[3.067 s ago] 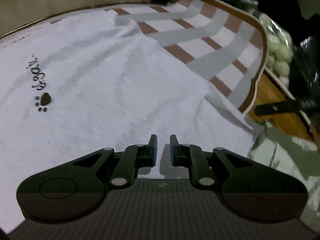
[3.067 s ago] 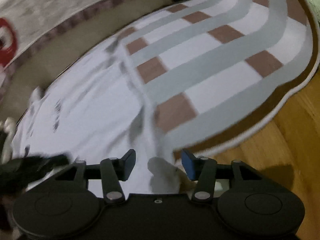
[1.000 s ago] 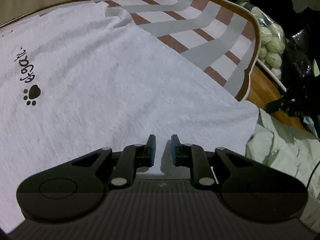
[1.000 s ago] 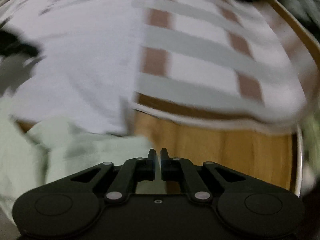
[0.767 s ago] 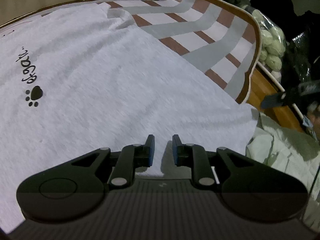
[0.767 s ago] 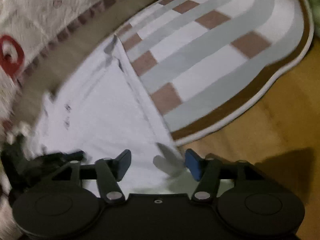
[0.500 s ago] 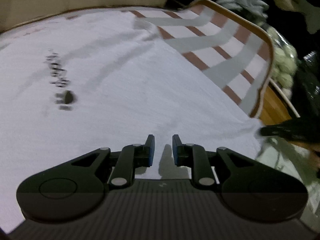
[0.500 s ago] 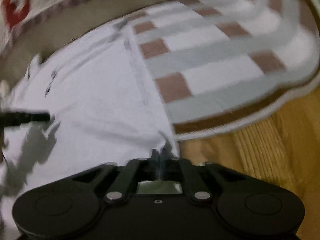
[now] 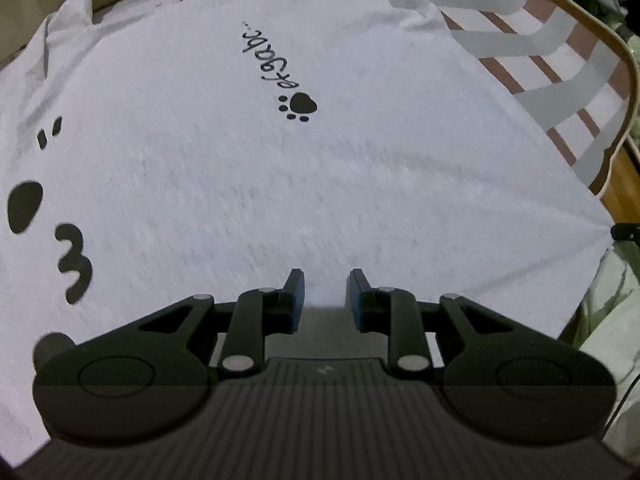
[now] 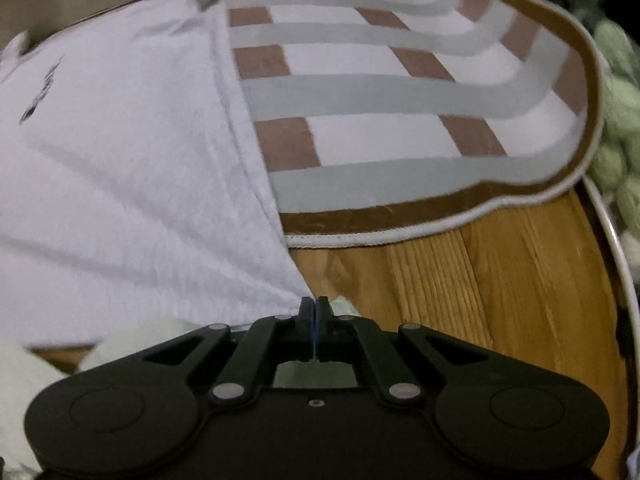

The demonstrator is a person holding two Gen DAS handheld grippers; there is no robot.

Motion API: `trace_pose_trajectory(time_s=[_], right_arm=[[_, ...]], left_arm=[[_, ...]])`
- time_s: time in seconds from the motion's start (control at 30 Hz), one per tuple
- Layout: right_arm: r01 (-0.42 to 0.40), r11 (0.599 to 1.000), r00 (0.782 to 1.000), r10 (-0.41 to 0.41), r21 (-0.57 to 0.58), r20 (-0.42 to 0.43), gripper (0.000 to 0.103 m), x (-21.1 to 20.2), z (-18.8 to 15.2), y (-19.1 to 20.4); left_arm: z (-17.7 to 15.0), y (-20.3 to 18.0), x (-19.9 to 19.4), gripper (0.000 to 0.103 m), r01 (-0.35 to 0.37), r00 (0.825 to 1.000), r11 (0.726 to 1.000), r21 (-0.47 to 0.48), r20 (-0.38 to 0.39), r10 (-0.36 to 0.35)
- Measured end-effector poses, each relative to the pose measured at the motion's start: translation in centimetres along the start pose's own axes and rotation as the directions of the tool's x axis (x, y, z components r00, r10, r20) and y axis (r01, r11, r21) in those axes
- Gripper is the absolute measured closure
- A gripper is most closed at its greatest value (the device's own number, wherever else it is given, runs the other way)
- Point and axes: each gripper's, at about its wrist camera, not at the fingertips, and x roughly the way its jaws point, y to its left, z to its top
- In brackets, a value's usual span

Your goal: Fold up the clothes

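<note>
A white T-shirt (image 9: 280,200) with a black paw print and writing lies spread flat on a striped rug (image 9: 560,60). My left gripper (image 9: 326,280) hovers over the shirt's near hem. Its jaws are opening, with a clear gap and cloth lying under and between them, unpinched. In the right wrist view the T-shirt (image 10: 120,200) covers the left, and its near right corner runs in taut creases into my right gripper (image 10: 315,308), which is shut on that corner. From the left wrist view the right gripper (image 9: 626,234) shows as a dark tip at the pulled corner.
The rug (image 10: 380,140) lies on a wooden table (image 10: 460,280) with a pale rim at the right. A pale green garment (image 9: 612,320) is bunched at the near right. Green bundles (image 10: 620,140) sit beyond the table's right edge. A tan surface runs behind.
The right gripper's jaws closed on the shirt's corner. The left gripper slid left along the hem, so the paw print shifted right and larger black prints appeared at left. Its jaws widened.
</note>
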Motion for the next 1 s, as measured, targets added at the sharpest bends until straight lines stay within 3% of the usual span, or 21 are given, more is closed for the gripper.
trace_pose_trajectory(time_s=[0.03, 0.07, 0.1, 0.13, 0.2, 0.23, 0.3, 0.33, 0.4, 0.43, 0.5, 0.6, 0.7, 0.77, 0.8, 0.93, 1.0], right_arm=[[0.028, 0.999, 0.999, -0.028, -0.017, -0.017, 0.103, 0.0, 0.2, 0.3], [0.135, 0.985, 0.990, -0.138, -0.111, -0.018, 0.103, 0.2, -0.1, 1.2], [0.296, 0.919, 0.953, -0.303, -0.261, 0.016, 0.103, 0.7, -0.9, 2.6], [0.345, 0.891, 0.935, -0.353, -0.295, 0.030, 0.101, 0.9, -1.2, 2.9], [0.213, 0.971, 0.977, -0.213, -0.108, 0.016, 0.102, 0.3, -1.0, 0.9], [0.124, 0.992, 0.991, -0.123, -0.013, 0.058, 0.101, -0.7, -0.1, 0.3], [0.009, 0.999, 0.988, -0.015, 0.044, 0.153, 0.095, -2.2, 2.4, 0.6], [-0.034, 0.999, 0.981, 0.029, 0.026, 0.192, 0.092, -2.6, 4.0, 1.2], [-0.087, 0.992, 0.964, 0.106, -0.089, 0.243, 0.066, -2.7, 7.8, 3.4], [-0.129, 0.982, 0.953, 0.161, -0.137, 0.258, 0.060, -2.6, 9.8, 4.4], [-0.256, 0.947, 0.918, 0.301, -0.192, 0.260, 0.057, -1.7, 14.1, 6.1], [-0.422, 0.900, 0.871, 0.436, -0.106, 0.226, 0.057, 0.4, 21.1, 7.4], [-0.496, 0.867, 0.847, 0.495, -0.045, 0.193, 0.056, 2.5, 27.6, 8.7], [-0.507, 0.862, 0.851, 0.504, -0.017, 0.151, 0.056, 4.0, 31.3, 9.4], [-0.506, 0.862, 0.856, 0.502, 0.001, 0.124, 0.056, 4.9, 32.8, 9.7], [-0.507, 0.861, 0.862, 0.506, 0.033, 0.040, 0.056, 8.3, 36.5, 10.8], [-0.487, 0.873, 0.873, 0.486, 0.000, 0.039, 0.056, 10.3, 37.6, 11.2]], left_arm=[[0.1, 0.0, -0.1, 0.079, 0.017, 1.000, 1.000, -0.002, 0.008, -0.017], [0.3, 0.3, -0.3, 0.079, 0.037, 0.999, 0.999, -0.005, 0.031, -0.037], [0.6, 0.5, -0.5, 0.079, 0.057, 0.997, 0.998, -0.006, 0.055, -0.056], [0.9, 0.7, -0.8, 0.079, 0.077, 0.994, 0.997, -0.007, 0.080, -0.076], [1.8, 1.6, -1.4, 0.079, 0.078, 0.985, 0.997, 0.002, 0.153, -0.078], [2.3, 2.3, -1.8, 0.079, 0.058, 0.980, 0.998, -0.001, 0.188, -0.057], [3.1, 3.6, -2.4, 0.079, 0.014, 0.969, 1.000, -0.019, 0.248, -0.009], [3.4, 4.5, -2.8, 0.079, -0.008, 0.963, 0.999, -0.035, 0.270, 0.017], [3.8, 6.7, -3.7, 0.079, -0.054, 0.950, 0.996, -0.073, 0.305, 0.073], [4.0, 8.0, -4.2, 0.078, -0.084, 0.941, 0.992, -0.091, 0.321, 0.109], [4.0, 11.0, -5.3, 0.071, -0.149, 0.913, 0.979, -0.139, 0.361, 0.191], [3.4, 16.5, -5.9, 0.067, -0.234, 0.868, 0.935, -0.267, 0.376, 0.325], [2.2, 21.8, -5.8, 0.070, -0.212, 0.865, 0.868, -0.450, 0.327, 0.380], [2.0, 24.1, -5.7, 0.070, -0.161, 0.874, 0.821, -0.548, 0.306, 0.376], [2.3, 24.8, -5.7, 0.071, -0.164, 0.862, 0.791, -0.590, 0.304, 0.405], [4.7, 25.6, -6.0, 0.071, -0.150, 0.838, 0.752, -0.642, 0.321, 0.441], [6.3, 26.2, -6.7, 0.070, -0.182, 0.813, 0.773, -0.607, 0.349, 0.466]])
